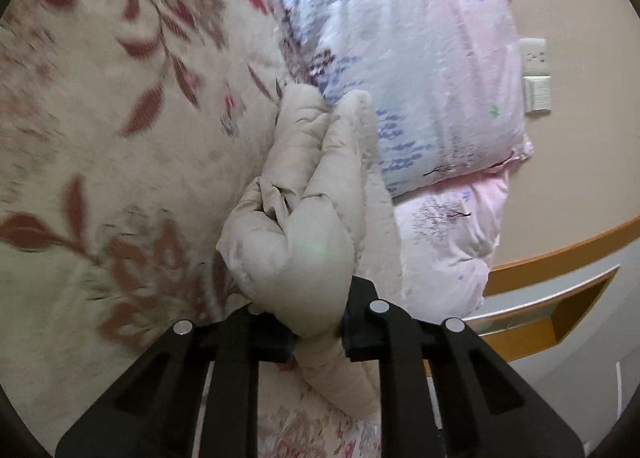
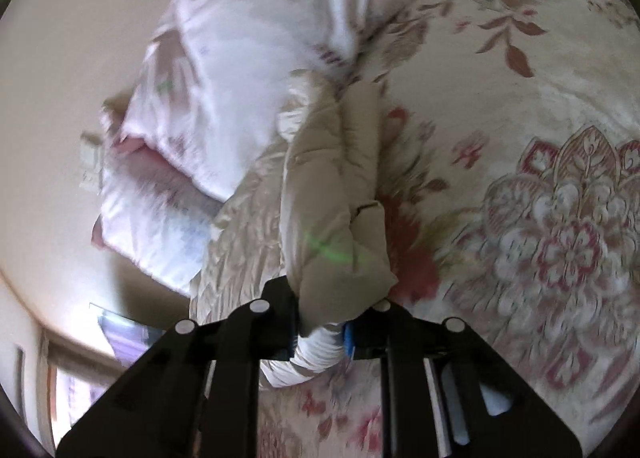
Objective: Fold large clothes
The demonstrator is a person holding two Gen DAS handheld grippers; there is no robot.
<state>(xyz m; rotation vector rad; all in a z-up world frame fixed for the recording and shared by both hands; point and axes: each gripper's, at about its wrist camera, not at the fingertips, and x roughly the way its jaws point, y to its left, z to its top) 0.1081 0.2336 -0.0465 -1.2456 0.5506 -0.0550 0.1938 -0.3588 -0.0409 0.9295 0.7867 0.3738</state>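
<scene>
I have a bunched edge of the beige padded garment [image 1: 304, 218] in each hand, because a piece this large and puffy only folds cleanly if two spots on it are lifted together. My left gripper [image 1: 316, 338] has its fingers [image 1: 360, 322] clamped on a thick roll of the quilted fabric, which bulges out ahead of them and droops below. My right gripper [image 2: 320, 338] is likewise closed tight, its fingers [image 2: 280, 322] pinching the same garment where a paler, whitish fold shows just at the pinch. No gap remains on either side except for the cloth itself.

The garment lies over the bed, on the floral bedspread [image 1: 100, 118], with the rest of it trailing away from my fingers toward the pink patterned pillows [image 1: 420, 78] stacked against the wall. I judge that I am at the start of a fold: the grips are set, the cloth not yet laid over.

Both hands point forward and somewhat downward at the bed. Each view is tilted sideways and blurred.
</scene>
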